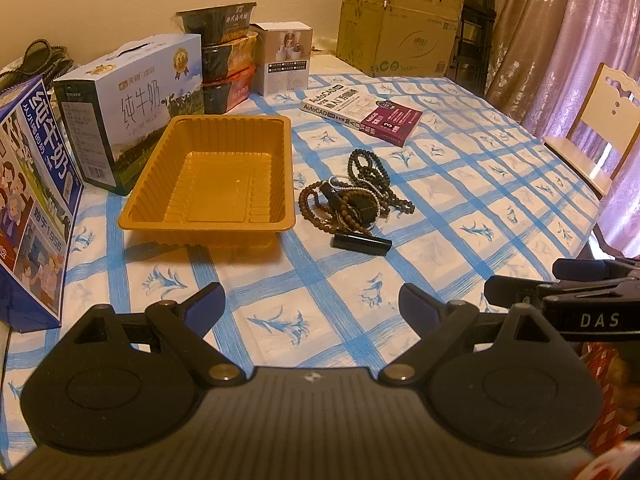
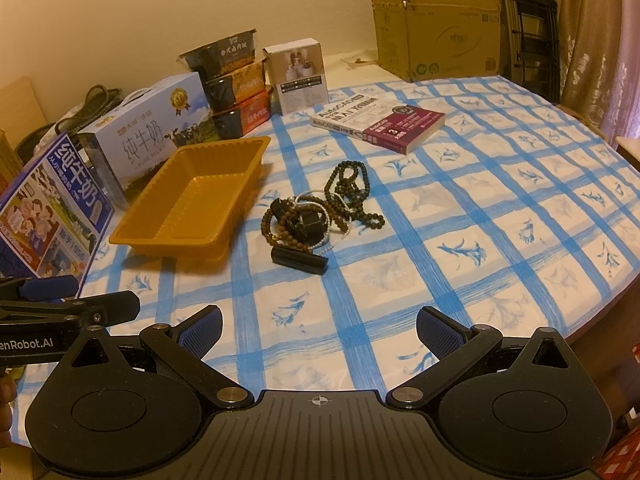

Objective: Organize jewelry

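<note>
Blue-checked desk (image 2: 460, 216), mid-desk: tangled beads (image 2: 320, 212) beside empty tray (image 2: 192, 204). Both hand-held grippers, left (image 1: 312, 304) and right (image 2: 318, 326), wide, empty. Risk: one grab drags the whole clump, strands snag.

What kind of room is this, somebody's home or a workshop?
Most likely a home, perhaps a dining room. A table under a blue-checked tablecloth carries milk cartons and stacked instant-noodle bowls, a wooden chair stands beside it, and patterned curtains hang behind.
</note>
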The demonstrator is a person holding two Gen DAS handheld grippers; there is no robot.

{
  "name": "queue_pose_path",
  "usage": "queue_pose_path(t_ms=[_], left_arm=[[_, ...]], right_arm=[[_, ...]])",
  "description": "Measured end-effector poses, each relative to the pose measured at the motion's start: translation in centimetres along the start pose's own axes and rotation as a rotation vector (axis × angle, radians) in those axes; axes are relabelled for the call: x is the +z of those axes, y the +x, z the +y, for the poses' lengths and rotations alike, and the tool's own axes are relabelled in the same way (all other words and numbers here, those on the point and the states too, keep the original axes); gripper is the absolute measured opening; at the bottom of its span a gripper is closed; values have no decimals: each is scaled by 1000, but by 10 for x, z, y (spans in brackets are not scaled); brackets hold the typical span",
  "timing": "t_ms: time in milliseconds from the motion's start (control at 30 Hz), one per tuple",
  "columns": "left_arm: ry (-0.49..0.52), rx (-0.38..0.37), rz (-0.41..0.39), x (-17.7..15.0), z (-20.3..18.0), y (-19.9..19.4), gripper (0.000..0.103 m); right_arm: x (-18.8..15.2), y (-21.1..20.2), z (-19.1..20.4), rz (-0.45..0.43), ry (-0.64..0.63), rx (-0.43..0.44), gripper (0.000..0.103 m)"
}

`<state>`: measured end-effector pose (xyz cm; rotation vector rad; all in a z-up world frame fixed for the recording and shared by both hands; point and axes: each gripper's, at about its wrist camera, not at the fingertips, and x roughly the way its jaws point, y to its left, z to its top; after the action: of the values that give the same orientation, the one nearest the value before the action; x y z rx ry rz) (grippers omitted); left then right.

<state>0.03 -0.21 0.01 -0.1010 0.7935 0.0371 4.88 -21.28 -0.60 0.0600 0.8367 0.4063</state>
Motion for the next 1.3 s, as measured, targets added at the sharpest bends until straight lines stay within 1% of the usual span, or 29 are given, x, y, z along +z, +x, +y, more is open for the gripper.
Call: queue_pose_path(t_ms=[100,200,300,400,533,567,633,733,833,967,1033,1200,1267,1300], left_arm=[[0,7,4,0,-3,8,93],[-10,0,14,1,0,14,93],[-29,-17,17,0,4,22,93],[-49,-19,13,1,11,27,93],[-98,-16,-4,1,24,39,93],[-109,-12,-10,2,29,43,90],[-126,-22,-24,1,39,50,89],[-164,9,-41,0,56,63,87],[-222,50,-61,-3,78,75,86],[-259,95,-79,-4,104,92,85],[-278,107,-93,-4,116,99,84],[-363,147,-168,-5,145,113,80],[-399,159,-193,-4,154,121,76],[-413,163,-206,-3,159,125,76]], right_arm=[[5,-1,1,3,-3,-2,103],[-6,8,-3,5,-6,-3,103],[-6,16,-6,11,-10,-3,103],[-6,24,-10,14,4,0,103],[-6,35,-17,-5,25,-11,103],[-5,38,-18,-10,27,-11,103],[-3,45,-23,-22,40,9,103],[1,59,-26,-30,64,13,103],[4,76,-26,-29,75,25,103],[7,101,-20,-16,46,27,103],[8,114,-16,-15,48,13,103],[15,141,-13,-23,54,-12,103],[18,151,-14,-20,67,-15,103],[19,154,-15,-21,74,-16,103]])
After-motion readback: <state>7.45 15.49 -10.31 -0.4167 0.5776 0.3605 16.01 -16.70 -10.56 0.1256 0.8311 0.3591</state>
